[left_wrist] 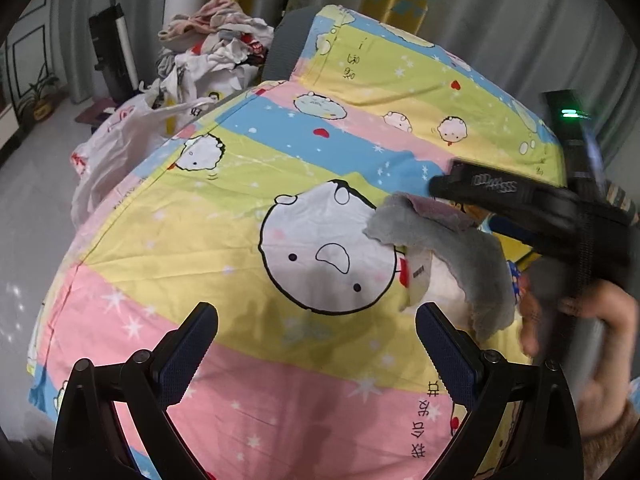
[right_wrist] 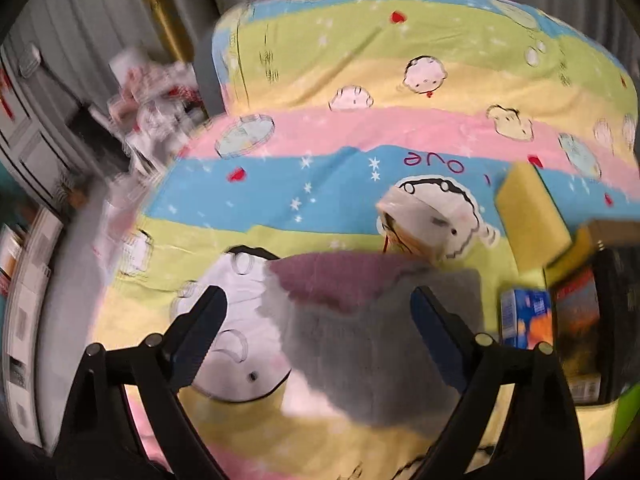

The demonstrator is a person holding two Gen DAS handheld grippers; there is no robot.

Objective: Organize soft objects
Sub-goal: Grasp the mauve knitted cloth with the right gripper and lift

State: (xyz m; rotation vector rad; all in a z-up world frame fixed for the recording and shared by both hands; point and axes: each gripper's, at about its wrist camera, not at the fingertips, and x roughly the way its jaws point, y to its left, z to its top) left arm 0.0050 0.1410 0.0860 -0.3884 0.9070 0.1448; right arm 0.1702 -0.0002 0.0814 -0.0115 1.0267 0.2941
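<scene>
A bed sheet [left_wrist: 280,184] with pink, yellow, green and blue stripes and cartoon faces fills both wrist views and lies under both tongs. Beyond the left gripper [left_wrist: 316,344], off the far left edge of the bed, stands a heap of crumpled clothes [left_wrist: 216,48] with a white plastic bag [left_wrist: 124,140] below it.

The grey cloth [right_wrist: 360,340], its purple underside folded over at the far edge, lies on the sheet ahead of the right gripper [right_wrist: 320,328] and partly between its two fingers; the jaws stand wide and the pads do not press on it. In the left wrist view the same cloth sits ahead and to the right of the left gripper, just past its right finger.

The left gripper is released, with only sheet between its fingers.

To the right of the right gripper lie a yellow sponge [right_wrist: 528,216] and a small blue box [right_wrist: 524,316], near the cloth's right edge.
</scene>
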